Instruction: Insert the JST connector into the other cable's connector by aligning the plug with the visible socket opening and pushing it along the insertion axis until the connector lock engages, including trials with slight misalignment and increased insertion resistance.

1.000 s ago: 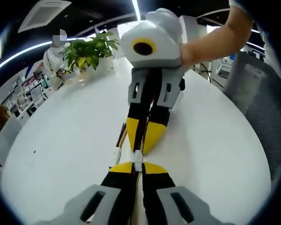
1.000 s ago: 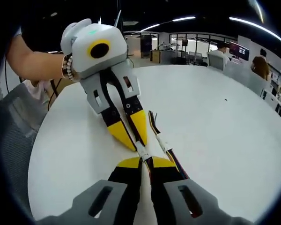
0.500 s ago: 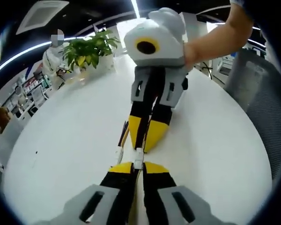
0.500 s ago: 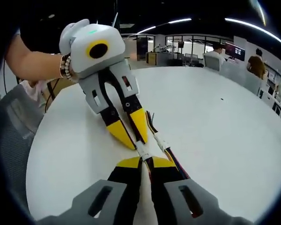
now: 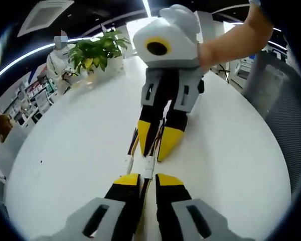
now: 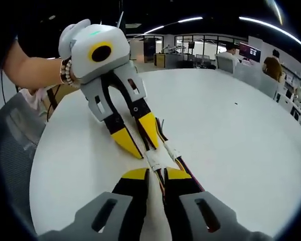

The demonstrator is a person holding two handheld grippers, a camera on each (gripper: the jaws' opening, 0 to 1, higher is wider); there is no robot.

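A white JST connector [image 5: 148,168] lies on the white table [image 5: 65,140], just ahead of my left gripper [image 5: 148,179], whose jaws stand slightly apart around its wires. A second white connector [image 5: 128,161] with coloured wires lies beside it. My right gripper [image 5: 158,143] points down at the same spot from the far side, its yellow tips parted. In the right gripper view the connector [image 6: 158,159] sits between my right gripper [image 6: 157,174] and the left gripper [image 6: 139,136], both open. The other connector [image 6: 173,152] lies to its right. Whether the plug is seated I cannot tell.
A potted plant [image 5: 95,52] stands at the table's far edge. A grey mesh chair [image 5: 283,115] sits close to the table rim, also seen as the chair [image 6: 12,135]. A person [image 6: 276,65] sits at desks in the background.
Both grippers' jaws have spread a little and let go of the connector, which now lies on the table between them. The left gripper has drawn back slightly.
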